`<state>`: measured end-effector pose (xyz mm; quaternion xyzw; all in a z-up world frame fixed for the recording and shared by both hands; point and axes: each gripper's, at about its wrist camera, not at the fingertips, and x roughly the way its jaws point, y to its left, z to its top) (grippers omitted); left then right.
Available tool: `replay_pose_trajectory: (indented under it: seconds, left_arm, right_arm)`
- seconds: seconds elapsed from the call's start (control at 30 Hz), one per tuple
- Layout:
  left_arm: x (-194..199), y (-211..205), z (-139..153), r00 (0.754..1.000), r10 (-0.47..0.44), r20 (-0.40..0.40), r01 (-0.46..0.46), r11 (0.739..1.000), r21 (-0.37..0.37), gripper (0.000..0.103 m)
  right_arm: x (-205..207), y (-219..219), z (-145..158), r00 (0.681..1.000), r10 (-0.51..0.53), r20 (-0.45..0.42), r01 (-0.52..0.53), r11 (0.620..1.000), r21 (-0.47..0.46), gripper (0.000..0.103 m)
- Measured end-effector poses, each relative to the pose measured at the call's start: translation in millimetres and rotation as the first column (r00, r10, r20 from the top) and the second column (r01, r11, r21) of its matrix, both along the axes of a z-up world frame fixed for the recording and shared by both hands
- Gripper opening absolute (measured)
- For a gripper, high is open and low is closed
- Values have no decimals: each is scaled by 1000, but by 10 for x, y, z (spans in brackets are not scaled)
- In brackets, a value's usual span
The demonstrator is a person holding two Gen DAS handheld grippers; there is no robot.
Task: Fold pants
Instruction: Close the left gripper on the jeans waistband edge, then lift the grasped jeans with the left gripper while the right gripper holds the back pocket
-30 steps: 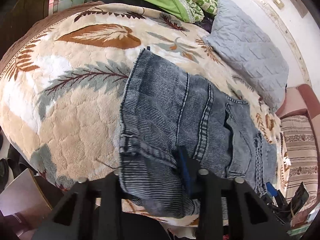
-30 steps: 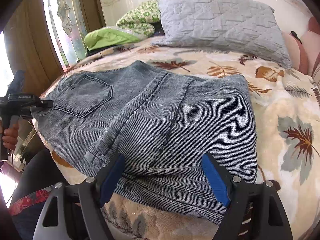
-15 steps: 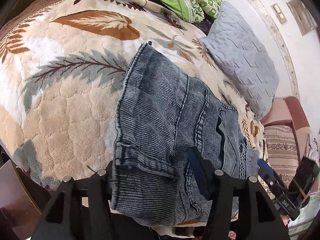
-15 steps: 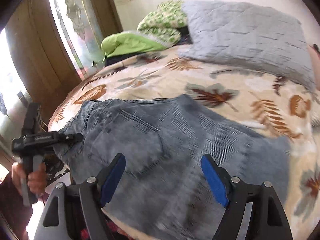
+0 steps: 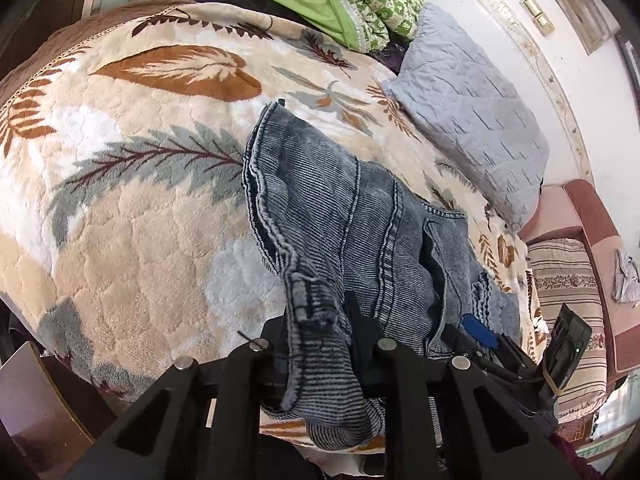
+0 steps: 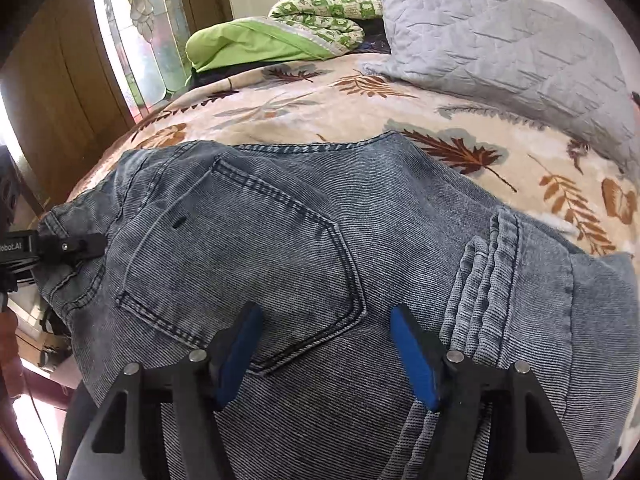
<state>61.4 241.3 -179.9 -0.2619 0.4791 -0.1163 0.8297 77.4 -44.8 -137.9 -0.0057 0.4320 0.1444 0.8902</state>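
Observation:
Grey-blue denim pants (image 6: 320,248) lie folded on the leaf-patterned blanket (image 6: 304,96), back pocket up. My left gripper (image 5: 320,320) is shut on the pants' waistband corner (image 5: 308,304) at the near bed edge; it also shows at the left in the right wrist view (image 6: 76,246). My right gripper (image 6: 324,344) is open, its blue pads either side of the pocket's lower point, just over the cloth. In the left wrist view the right gripper (image 5: 480,330) shows at the pants' far end.
A grey quilted pillow (image 6: 500,48) and a green bedding pile (image 6: 288,32) lie at the head of the bed. A striped sofa cushion (image 5: 568,300) stands beyond the bed. A wooden wall and stained-glass window (image 6: 136,40) are to the left.
My left gripper has closed on the waistband corner. My right gripper has shifted left along the pants from the leg fold to the back pocket and come lower over the cloth.

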Motion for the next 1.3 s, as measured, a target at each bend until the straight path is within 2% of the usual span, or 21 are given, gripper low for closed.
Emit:
replay_pose_trajectory:
  seconds: [0.03,0.07,0.1,0.2,0.23,0.27,0.3,0.37,0.47,0.6,0.67,0.73,0.77,0.8,0.87,0.93,1.03,1.13,1.2,1.3]
  left_arm:
    - [9,2,-14,1000,1,-8,-1,1000,-1,23]
    - [30,3,-56,1000,1,-28,-2,1000,-8,31]
    - [55,0,-100,999,-6,-46,5,1000,-26,35]
    - [76,-32,-74,999,-11,-42,9,999,-37,38]
    - [61,-55,-23,1000,-15,-23,14,999,-30,35]
    - [46,-77,22,1000,-17,-3,17,1000,-20,24]
    - [26,-98,71,1000,-20,18,20,1000,-3,21]
    - [-14,-152,157,998,-36,52,34,998,44,19]
    - [-14,-198,122,998,-41,43,36,993,110,19]
    - [36,-129,34,1000,-3,-2,3,999,53,20]
    - [74,-114,-10,1000,-7,-26,8,1000,28,29]
    - [81,-117,0,1000,1,-31,0,999,36,27]
    - [65,-121,32,1000,5,-19,-5,999,44,20]
    - [53,-144,68,1000,3,-3,-3,998,55,20]
    - [-12,-215,183,999,-9,47,4,994,106,18]
    - [-64,-316,285,996,-28,83,14,986,166,18]
    - [-108,-433,409,991,-46,122,20,979,204,17]
    - [-139,-500,519,988,-55,144,26,979,201,17]
    - [-167,-536,593,985,-62,159,28,978,206,17]
    - [-194,-597,685,983,-69,171,32,977,209,17]
  right_arm:
    - [-4,-8,-9,1000,3,5,-3,1000,1,70]
    - [7,-10,-13,1000,7,12,-7,1000,1,70]
    - [-4,-16,-20,1000,8,19,-8,1000,3,70]
    - [-28,-16,-23,1000,4,22,-4,1000,8,70]
    - [-25,-13,-16,1000,5,20,-5,1000,9,70]
    - [-25,-12,-12,1000,8,19,-8,1000,9,70]
    - [-33,-14,-11,1000,12,20,-12,1000,8,70]
    - [-41,-21,-12,1000,14,21,-14,1000,10,70]
    - [-49,-26,-12,1000,16,24,-16,1000,11,70]
    - [-65,-26,-10,999,15,30,-15,1000,13,70]
    - [-74,-26,-4,999,9,32,-9,1000,14,70]
    - [-84,-18,5,1000,-1,31,0,1000,14,68]
    - [-90,-17,17,1000,-9,28,8,1000,17,66]
    - [-93,-21,31,1000,-15,23,14,1000,23,63]
    - [-114,-20,85,1000,-16,15,15,999,33,47]
    - [-149,-26,143,1000,-8,19,7,999,45,38]
    - [-217,-38,204,999,9,47,-12,998,61,37]
    - [-216,-8,70,999,34,9,-34,998,44,37]
    - [-257,-43,29,999,32,39,-35,997,69,38]
    - [-246,-52,20,999,31,31,-33,996,82,38]
